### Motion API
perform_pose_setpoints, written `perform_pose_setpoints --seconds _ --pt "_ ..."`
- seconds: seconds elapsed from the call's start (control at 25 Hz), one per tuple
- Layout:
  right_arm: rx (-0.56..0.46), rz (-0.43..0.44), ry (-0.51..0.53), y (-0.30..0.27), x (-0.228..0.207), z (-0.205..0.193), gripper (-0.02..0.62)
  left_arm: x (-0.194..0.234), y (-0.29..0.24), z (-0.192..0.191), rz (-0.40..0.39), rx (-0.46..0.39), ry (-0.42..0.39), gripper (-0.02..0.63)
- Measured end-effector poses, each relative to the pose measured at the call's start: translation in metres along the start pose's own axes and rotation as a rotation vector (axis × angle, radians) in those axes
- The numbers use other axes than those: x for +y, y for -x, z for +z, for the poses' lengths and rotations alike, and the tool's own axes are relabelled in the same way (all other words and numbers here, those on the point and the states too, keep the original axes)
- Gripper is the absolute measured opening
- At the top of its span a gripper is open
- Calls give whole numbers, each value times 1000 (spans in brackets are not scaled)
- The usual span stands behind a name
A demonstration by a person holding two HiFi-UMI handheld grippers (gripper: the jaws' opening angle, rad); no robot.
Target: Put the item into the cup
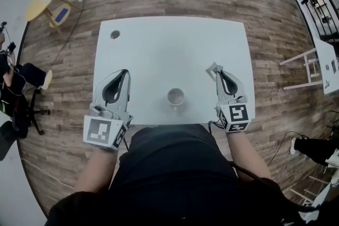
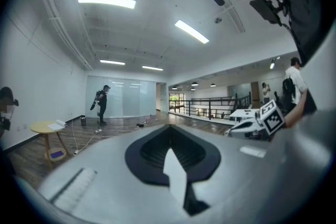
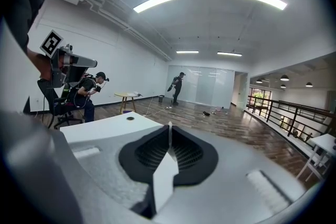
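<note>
A white cup (image 1: 175, 97) stands near the front edge of the white table (image 1: 169, 45), between my two grippers. My right gripper (image 1: 217, 70) is right of the cup and a little beyond it, over the table. It is shut on a small pale grey item (image 1: 213, 68) that sticks out to the left of its tips. In the right gripper view the jaws (image 3: 169, 126) meet in a thin line and the item barely shows. My left gripper (image 1: 126, 72) hovers left of the cup with its jaws together and nothing in them; the left gripper view (image 2: 169, 128) shows the same.
A small round dark spot (image 1: 115, 35) marks the table's far left corner. Off the table are a yellow side table (image 1: 45, 2), a seated person on an office chair (image 1: 16, 87) at left and a white stool (image 1: 304, 69) at right. A person (image 2: 101, 104) stands far back.
</note>
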State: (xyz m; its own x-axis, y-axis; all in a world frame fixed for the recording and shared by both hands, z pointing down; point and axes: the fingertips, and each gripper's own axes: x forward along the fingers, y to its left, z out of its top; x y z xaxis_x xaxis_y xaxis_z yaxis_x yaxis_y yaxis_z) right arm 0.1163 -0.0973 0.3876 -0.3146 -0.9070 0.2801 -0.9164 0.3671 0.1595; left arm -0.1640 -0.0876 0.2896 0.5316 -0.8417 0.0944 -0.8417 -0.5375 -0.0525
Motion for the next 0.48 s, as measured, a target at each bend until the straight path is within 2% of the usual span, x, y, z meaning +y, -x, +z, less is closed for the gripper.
perform_pose_setpoints --seconds 0.48 --pt "-22 76 29 -12 28 12 17 15 33 2 84 -13 -2 -2"
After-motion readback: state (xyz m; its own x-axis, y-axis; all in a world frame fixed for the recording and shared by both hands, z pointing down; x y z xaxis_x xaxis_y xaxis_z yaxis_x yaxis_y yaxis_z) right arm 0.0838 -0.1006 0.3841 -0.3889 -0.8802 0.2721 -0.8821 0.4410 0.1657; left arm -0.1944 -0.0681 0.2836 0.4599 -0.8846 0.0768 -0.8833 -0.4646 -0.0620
